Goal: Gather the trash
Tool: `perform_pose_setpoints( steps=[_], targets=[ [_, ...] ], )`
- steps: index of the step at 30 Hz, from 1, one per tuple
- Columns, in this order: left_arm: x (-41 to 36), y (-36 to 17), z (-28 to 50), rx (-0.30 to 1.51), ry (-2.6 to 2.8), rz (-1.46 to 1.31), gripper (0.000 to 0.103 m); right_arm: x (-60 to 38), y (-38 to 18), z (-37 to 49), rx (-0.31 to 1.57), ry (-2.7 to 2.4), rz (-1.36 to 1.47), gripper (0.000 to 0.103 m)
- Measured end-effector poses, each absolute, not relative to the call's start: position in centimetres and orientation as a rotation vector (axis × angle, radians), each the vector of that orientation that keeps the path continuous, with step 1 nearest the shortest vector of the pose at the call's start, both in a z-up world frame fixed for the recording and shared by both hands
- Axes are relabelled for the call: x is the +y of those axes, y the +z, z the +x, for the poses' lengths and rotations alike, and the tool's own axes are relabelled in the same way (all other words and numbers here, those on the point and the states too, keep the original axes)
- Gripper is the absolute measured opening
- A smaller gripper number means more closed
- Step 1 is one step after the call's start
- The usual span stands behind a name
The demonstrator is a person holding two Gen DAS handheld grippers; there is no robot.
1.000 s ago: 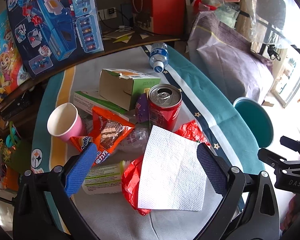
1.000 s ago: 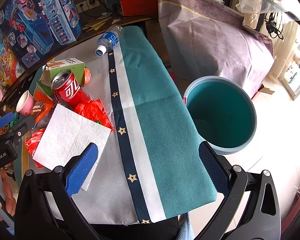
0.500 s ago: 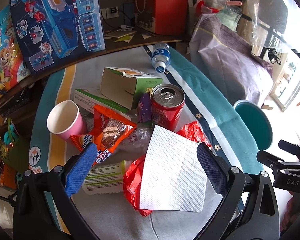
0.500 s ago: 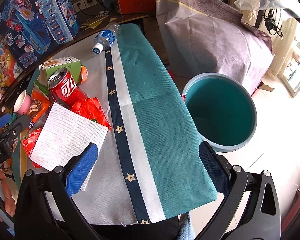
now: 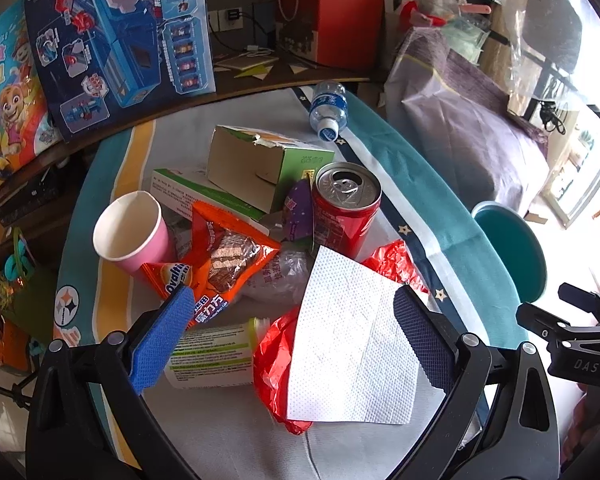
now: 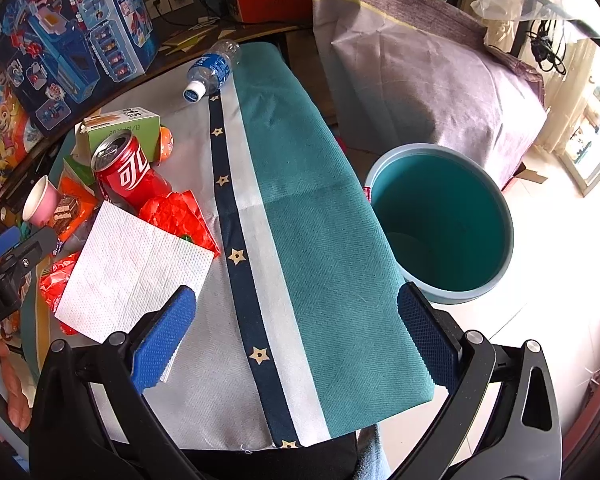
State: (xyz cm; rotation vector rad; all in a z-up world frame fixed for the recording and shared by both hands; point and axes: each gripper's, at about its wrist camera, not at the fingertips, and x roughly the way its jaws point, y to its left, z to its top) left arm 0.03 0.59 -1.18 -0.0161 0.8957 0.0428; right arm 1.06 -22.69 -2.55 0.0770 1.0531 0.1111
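Note:
A pile of trash lies on the table: a white paper napkin [image 5: 350,344] on a red plastic bag [image 5: 274,364], a red cola can [image 5: 346,208], an orange Ovaltine wrapper [image 5: 216,264], a pink paper cup [image 5: 130,232], green cartons [image 5: 268,164], a white tube [image 5: 212,356] and a water bottle [image 5: 329,108]. My left gripper [image 5: 292,336] is open above the napkin, holding nothing. My right gripper [image 6: 296,336] is open and empty over the tablecloth [image 6: 320,240], right of the napkin [image 6: 136,268]. A teal bin [image 6: 440,216] stands on the floor to the right.
Toy boxes [image 5: 112,36] and a red bag [image 5: 332,8] stand behind the table. A purple-covered block [image 6: 420,80] sits behind the bin. The bin also shows in the left wrist view [image 5: 512,248], beside the right gripper's body [image 5: 576,344].
Both grippers have drifted only slightly; the right wrist view has shifted a little toward the table's edge. Nothing was grasped or moved.

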Motion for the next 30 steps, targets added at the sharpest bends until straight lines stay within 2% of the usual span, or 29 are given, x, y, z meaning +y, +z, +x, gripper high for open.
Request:
perform_pose_setpoints(
  steps=[18, 30],
  targets=[
    [1.8, -2.0, 0.5, 0.913, 0.033, -0.05, 0.099, -21.7, -2.5, 2.0, 1.069, 0.109, 0.051, 0.097],
    [5.5, -2.5, 1.9, 0.917, 0.045, -0.078, 0.099, -18.5, -1.5, 4.8, 1.067, 0.176, 0.01, 0.097]
  ],
)
